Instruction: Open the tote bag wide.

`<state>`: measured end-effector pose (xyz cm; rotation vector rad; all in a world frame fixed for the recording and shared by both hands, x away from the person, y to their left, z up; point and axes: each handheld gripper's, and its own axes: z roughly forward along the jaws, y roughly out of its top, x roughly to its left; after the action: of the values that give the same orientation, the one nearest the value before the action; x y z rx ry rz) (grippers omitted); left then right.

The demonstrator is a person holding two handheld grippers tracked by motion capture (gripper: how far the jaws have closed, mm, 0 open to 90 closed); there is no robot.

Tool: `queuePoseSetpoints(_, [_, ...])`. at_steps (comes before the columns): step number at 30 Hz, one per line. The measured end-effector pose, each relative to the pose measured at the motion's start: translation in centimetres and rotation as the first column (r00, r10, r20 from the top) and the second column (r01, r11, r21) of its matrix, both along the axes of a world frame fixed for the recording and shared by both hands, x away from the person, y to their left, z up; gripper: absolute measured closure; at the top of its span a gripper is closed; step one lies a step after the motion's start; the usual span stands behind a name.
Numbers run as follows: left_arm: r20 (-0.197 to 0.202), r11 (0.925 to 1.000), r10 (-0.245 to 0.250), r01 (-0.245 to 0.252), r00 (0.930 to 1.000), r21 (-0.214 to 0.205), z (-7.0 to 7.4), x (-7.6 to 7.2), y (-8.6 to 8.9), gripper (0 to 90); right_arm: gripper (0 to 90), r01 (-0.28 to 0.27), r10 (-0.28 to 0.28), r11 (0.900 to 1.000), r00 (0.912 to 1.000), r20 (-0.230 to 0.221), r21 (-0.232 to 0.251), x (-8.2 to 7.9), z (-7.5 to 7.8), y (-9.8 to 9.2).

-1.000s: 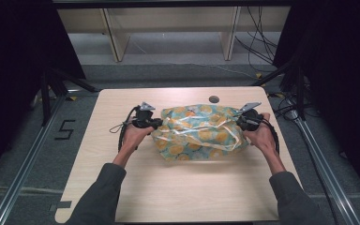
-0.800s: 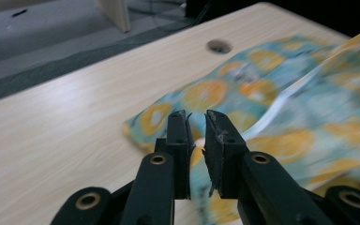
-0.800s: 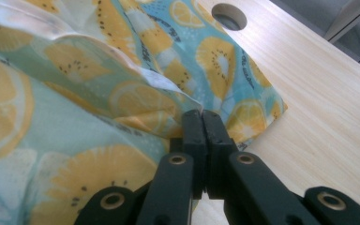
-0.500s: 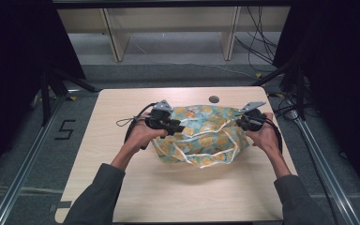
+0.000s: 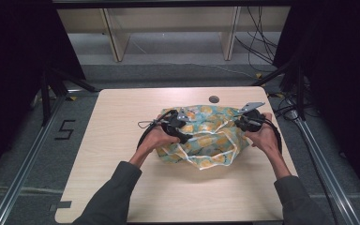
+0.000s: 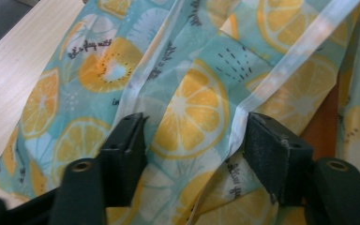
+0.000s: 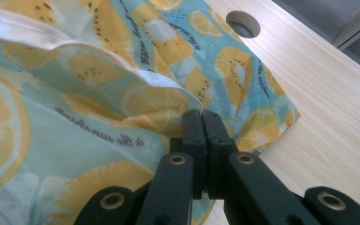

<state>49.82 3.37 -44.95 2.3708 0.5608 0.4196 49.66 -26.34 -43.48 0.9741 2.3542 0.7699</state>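
We are folding the lemon-print cloth bag, which lies crumpled near the middle of the wooden table, between our two hands. The right gripper has its jaws pressed together on the bag's right edge, pinching a fold of fabric just below the white hem. The left gripper has just been opening; its jaws now stand spread over the cloth with a lemon slice and a white handle strap between them, the pads not pressing on anything. We judge that the left side has been carried in over the middle and let go, so the next move calls for a fresh hold: lowering the spread jaws onto a fold or the strap and closing, while the right hand keeps its pinch. The bag looks flat and slack; we cannot tell whether anything is inside it
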Motion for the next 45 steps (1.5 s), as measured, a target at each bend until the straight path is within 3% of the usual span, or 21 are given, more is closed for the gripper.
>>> queuePoseSetpoints(2, [0.008, 1.0, 0.006, -0.006, 1.0, -0.003, 0.0, 0.1, -0.1, 62.7, 90.0, -0.005, 0.005, 1.0, 1.0, 0.002, -0.002, 0.0, 0.0, 0.1])
queuePoseSetpoints(3, [0.003, 1.0, 0.008, -0.008, 1.0, -0.002, 0.0, 0.3, -0.2, 62.7, 90.0, -0.005, 0.005, 1.0, 1.0, 0.002, -0.002, 0.0, 0.0, 0.1])
queuePoseSetpoints(4, [0.0, 0.9991, 0.038, -0.038, 0.9993, -0.017, 0.1, 0.5, -0.3, 79.8, 90.0, -0.011, 0.011, 0.9999, 0.9999, -0.009, 0.001, -0.1, 0.1, 0.1])
queuePoseSetpoints(6, [0.007, 0.9983, 0.051, -0.051, 0.9987, -0.028, 0.3, 0.7, -0.3, 85.1, 89.8, -0.012, 0.012, 0.9999, 0.9999, -0.01, 0.003, -0.1, 0.2, 0.1])
queuePoseSetpoints(7, [0.017, 0.9952, 0.084, -0.083, 0.9963, -0.052, 0.6, 1.0, -0.3, 86.2, 86.3, 0.004, -0.004, 0.9998, 1.0, 0.001, 0.018, -0.4, 0.3, 0.2])
queuePoseSetpoints(14, [0.057, 0.9877, 0.138, -0.133, 0.9888, -0.083, 2.5, 2.3, -0.5, 88.0, 79.7, 0.015, -0.017, 0.9949, 0.9996, 0.022, 0.1, -1.7, 2.1, 0.0])
queuePoseSetpoints(17, [0.056, 0.9841, 0.16, -0.154, 0.9856, -0.087, 3.2, 3.2, -0.6, 88.2, 79.7, -0.041, 0.028, 0.9864, 0.9962, 0.082, 0.159, -3.5, 3.8, 0.0])
queuePoseSetpoints(20, [0.039, 0.9802, 0.179, -0.175, 0.983, -0.092, 3.3, 3.9, -0.6, 88.2, 79.2, -0.065, 0.051, 0.9818, 0.9955, 0.08, 0.178, -4.5, 4.5, 0.3])
queuePoseSetpoints(21, [0.032, 0.9775, 0.196, -0.192, 0.9802, -0.086, 2.9, 4.4, -0.7, 88.2, 78.9, -0.101, 0.087, 0.9755, 0.9928, 0.083, 0.195, -5.4, 5.1, 0.7])
queuePoseSetpoints(22, [0.024, 0.9749, 0.207, -0.204, 0.978, -0.088, 2.6, 4.6, -0.7, 88.2, 78.7, -0.124, 0.104, 0.9734, 0.9883, 0.112, 0.193, -5.7, 5.3, 0.9])
queuePoseSetpoints(23, [0.014, 0.9726, 0.218, -0.216, 0.9759, -0.085, 2.3, 4.9, -0.6, 88.1, 78.3, -0.132, 0.115, 0.9692, 0.989, 0.092, 0.208, -6.1, 5.5, 1.3])
queuePoseSetpoints(28, [-0.018, 0.9632, 0.254, -0.254, 0.9671, -0.087, 1.2, 5.9, -0.1, 87.9, 80.8, -0.2, 0.19, 0.9584, 0.9793, 0.069, 0.203, -7.1, 5.9, 3.1])
queuePoseSetpoints(29, [-0.031, 0.959, 0.265, -0.267, 0.9638, -0.096, 0.9, 6.0, 0.1, 87.8, 81.7, -0.241, 0.236, 0.9555, 0.9706, 0.046, 0.171, -6.9, 5.4, 4.3])
queuePoseSetpoints(32, [-0.034, 0.9617, 0.259, -0.261, 0.9654, -0.084, 0.9, 5.9, 0.4, 87.3, 82.6, -0.256, 0.256, 0.9575, 0.9665, 0.018, 0.133, -6.4, 4.7, 5.5])
queuePoseSetpoints(34, [-0.039, 0.9593, 0.256, -0.259, 0.9658, -0.113, 1.0, 5.6, 0.7, 86.9, 88.5, -0.255, 0.259, 0.9609, 0.9654, -0.028, 0.108, -5.3, 3.0, 7.0])
queuePoseSetpoints(37, [-0.033, 0.9655, 0.236, -0.238, 0.9712, -0.105, 0.9, 5.3, 0.9, 86.9, 90.0, -0.269, 0.273, 0.9608, 0.9591, -0.073, 0.068, -4.9, 2.0, 7.6])
queuePoseSetpoints(38, [-0.032, 0.9656, 0.235, -0.237, 0.9716, -0.107, 0.9, 5.2, 1.1, 87.1, 90.0, -0.275, 0.278, 0.9607, 0.9545, -0.109, 0.041, -5.0, 1.5, 7.9])
queuePoseSetpoints(39, [-0.04, 0.9621, 0.243, -0.246, 0.9692, -0.117, 0.8, 5.2, 1.3, 87.4, 90.0, -0.307, 0.307, 0.9514, 0.941, -0.142, 0.025, -5.3, 0.8, 8.2])
queuePoseSetpoints(40, [-0.04, 0.9621, 0.243, -0.246, 0.9692, -0.117, 0.8, 5.2, 1.3, 87.5, 90.0, -0.307, 0.307, 0.9514, 0.941, -0.142, 0.025, -5.3, 0.8, 8.2])
queuePoseSetpoints(41, [-0.045, 0.962, 0.243, -0.247, 0.969, -0.117, 0.7, 5.2, 1.4, 87.5, 90.0, -0.318, 0.317, 0.9478, 0.9342, -0.163, 0.022, -5.6, 0.5, 8.3])
queuePoseSetpoints(45, [-0.05, 0.9559, 0.268, -0.272, 0.9621, -0.111, 0.1, 5.4, 1.8, 87.7, 90.0, -0.393, 0.376, 0.9194, 0.8875, -0.267, -0.012, -7.3, -1.3, 8.7])
